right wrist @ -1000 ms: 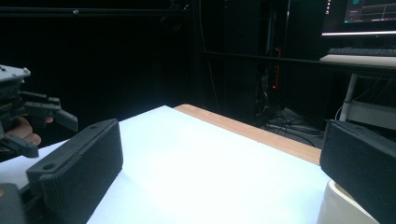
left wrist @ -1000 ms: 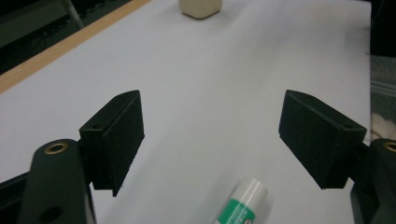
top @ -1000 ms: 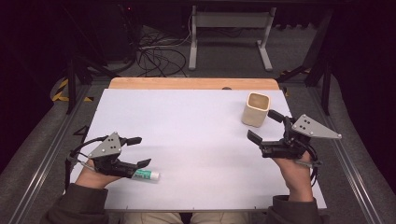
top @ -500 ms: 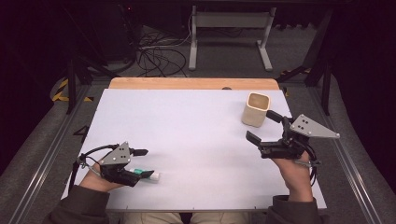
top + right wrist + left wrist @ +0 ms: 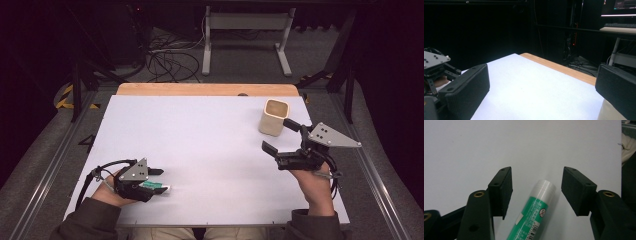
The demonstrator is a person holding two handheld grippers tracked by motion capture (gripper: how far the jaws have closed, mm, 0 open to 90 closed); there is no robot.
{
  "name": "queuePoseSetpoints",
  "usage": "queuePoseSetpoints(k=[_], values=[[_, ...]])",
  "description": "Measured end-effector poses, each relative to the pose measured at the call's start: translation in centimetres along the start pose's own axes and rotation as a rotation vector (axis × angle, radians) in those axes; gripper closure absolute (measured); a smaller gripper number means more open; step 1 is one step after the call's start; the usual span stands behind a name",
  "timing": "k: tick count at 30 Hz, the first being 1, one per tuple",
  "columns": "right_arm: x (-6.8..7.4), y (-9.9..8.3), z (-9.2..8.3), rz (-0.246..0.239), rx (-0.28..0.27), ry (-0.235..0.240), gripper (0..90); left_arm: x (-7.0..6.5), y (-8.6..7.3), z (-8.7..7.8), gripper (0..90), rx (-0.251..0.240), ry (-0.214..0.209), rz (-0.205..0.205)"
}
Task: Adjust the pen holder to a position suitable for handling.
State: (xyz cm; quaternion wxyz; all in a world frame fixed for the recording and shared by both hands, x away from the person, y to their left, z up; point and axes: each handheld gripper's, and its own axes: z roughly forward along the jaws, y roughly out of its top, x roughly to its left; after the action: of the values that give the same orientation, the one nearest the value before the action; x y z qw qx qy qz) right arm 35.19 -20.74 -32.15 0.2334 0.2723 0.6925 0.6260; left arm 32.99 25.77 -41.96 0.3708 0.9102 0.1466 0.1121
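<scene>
The fingers of the left gripper stand wide apart, holding nothing, straddling a green tube lying on the table. Its long axis points toward 1 o'clock between them, cap foremost. The right gripper, also spread and empty, sits well apart at 3 o'clock by the cup.

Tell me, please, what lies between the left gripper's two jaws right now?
The green tube lies on the table between the open jaws of the left gripper, its white cap pointing outward, untouched; the left gripper view shows it.

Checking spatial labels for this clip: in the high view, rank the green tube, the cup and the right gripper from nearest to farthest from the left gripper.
1. Green tube: between the open jaws of the left gripper.
2. Right gripper: across the table, right side.
3. Cup: far right; nearly as far as the right gripper.
</scene>
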Motion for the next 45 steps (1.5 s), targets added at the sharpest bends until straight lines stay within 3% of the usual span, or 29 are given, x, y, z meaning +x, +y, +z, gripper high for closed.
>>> queuePoseSetpoints(k=[17, 27, 45], values=[[0.2, -0.1, 0.3, -0.005, 0.019, 0.011, 0.0, -0.3, 0.1, 1.6, 50.0, 0.074, -0.019, 0.038], [0.3, -0.1, 0.5, -0.006, 0.026, 0.017, 0.0, -0.5, 0.0, 2.4, 53.7, 0.141, -0.027, 0.058], [0.4, -0.2, 0.8, -0.006, 0.043, 0.023, 0.0, -0.5, 0.1, 3.3, 59.7, 0.179, -0.012, 0.088]])
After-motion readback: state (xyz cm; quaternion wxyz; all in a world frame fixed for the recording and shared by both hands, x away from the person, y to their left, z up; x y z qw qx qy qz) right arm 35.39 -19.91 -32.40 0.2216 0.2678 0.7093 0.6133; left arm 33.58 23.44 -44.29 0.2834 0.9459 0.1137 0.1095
